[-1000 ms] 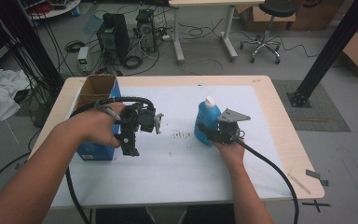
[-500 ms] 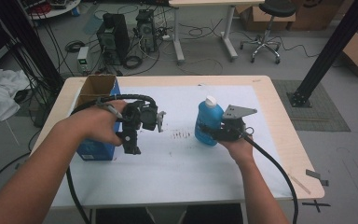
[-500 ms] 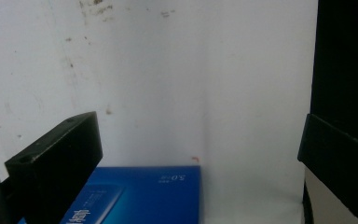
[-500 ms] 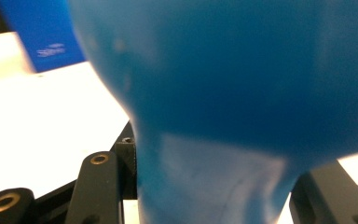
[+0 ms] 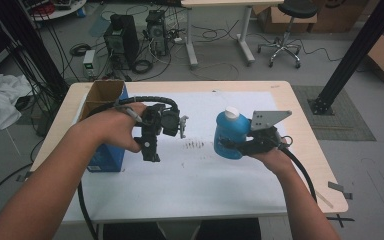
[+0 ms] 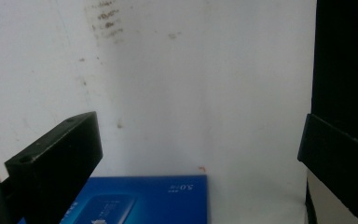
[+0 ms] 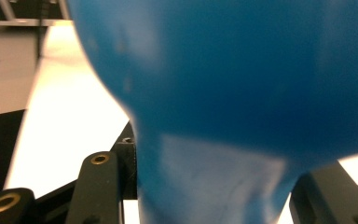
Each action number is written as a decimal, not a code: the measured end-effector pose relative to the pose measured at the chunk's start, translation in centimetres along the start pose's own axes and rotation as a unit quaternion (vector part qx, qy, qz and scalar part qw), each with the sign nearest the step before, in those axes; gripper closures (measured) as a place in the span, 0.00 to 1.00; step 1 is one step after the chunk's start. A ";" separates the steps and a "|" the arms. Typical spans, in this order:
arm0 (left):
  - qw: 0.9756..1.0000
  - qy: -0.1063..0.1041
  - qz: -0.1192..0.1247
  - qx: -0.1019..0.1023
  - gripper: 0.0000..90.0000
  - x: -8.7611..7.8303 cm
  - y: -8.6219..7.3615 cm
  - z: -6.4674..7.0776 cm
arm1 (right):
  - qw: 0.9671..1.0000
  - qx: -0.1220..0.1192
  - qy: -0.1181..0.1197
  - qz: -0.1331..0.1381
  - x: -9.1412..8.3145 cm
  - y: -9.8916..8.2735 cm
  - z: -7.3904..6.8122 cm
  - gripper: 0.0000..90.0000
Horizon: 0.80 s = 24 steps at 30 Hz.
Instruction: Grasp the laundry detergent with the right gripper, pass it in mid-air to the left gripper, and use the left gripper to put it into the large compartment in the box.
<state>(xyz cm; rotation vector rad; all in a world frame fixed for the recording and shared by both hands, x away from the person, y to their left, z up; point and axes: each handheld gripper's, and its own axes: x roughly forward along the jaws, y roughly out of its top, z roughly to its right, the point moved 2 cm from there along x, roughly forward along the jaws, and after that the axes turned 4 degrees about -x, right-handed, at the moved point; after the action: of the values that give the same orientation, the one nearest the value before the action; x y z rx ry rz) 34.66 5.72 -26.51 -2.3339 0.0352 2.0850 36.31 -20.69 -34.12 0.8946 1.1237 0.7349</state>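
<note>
The right gripper is holding a blue bottle with a white cap, right of the middle of the high view. Its jaws are squeezing the bottle from both sides, and in the right gripper view the bottle is sitting tight between the two black jaws. The bottle is standing almost straight up, cap on top, so its long way is running up and down while the jaws are reaching in from the side. It looks like it is hanging a little above the white table cover, but the gap is hard to see. The left gripper is waiting at the left of the middle, with its jaws wide apart and nothing between them. It is pointing down beside the blue box at the left edge of the table. An open cardboard box is sitting in the upper left. The right hand is much nearer the bottle, so any carrying is probably its job, likely leftward toward the boxes.
</note>
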 end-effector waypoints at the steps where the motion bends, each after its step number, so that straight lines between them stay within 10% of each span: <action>1: 1.000 -0.001 0.000 0.002 0.00 -0.1 0.2 0.0 | 1.000 -0.005 0.008 0.001 -0.1 0.2 -0.2 0.52; 11: 1.000 -0.003 0.003 0.014 0.00 -0.8 1.9 -0.1 | 0.997 -0.026 0.077 0.013 1.0 1.1 -2.1 0.52; 24: 1.000 -0.011 0.000 0.015 0.00 -0.8 2.3 0.1 | 0.993 -0.019 0.114 0.026 6.9 0.4 -4.1 0.52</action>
<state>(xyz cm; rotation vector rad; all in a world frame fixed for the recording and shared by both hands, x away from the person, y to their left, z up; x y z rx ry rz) 34.37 3.42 -25.71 -2.2933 0.0655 2.0938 34.31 -13.64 -37.43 0.8246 1.2879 0.9158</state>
